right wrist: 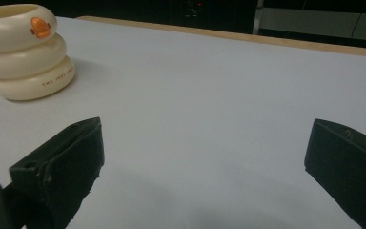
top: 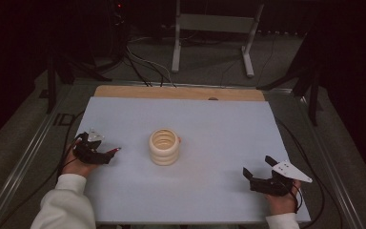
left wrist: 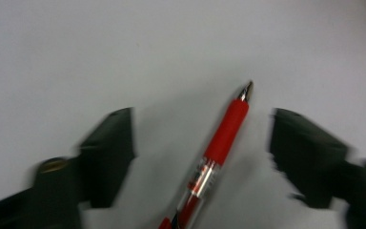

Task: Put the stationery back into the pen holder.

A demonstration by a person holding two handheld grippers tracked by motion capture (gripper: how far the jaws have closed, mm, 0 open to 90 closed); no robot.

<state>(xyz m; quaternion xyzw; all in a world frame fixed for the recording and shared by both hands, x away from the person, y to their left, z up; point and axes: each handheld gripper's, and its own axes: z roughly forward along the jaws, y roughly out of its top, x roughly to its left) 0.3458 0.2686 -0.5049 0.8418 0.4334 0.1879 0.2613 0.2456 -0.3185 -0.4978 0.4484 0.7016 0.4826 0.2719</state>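
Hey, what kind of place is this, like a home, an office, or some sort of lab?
Most likely a lab or recording studio set up for handling trials. A plain white table stands in a dark room, cables trail over the floor past a metal stand, and the props are few: a pen and a cream holder.

A lab or recording studio — black curtains all round, cables (top: pixel 143 67) trailing over a grey floor, a white metal stand (top: pixel 212 33) behind, and one table (top: pixel 219 124) covered with a pale sheet.
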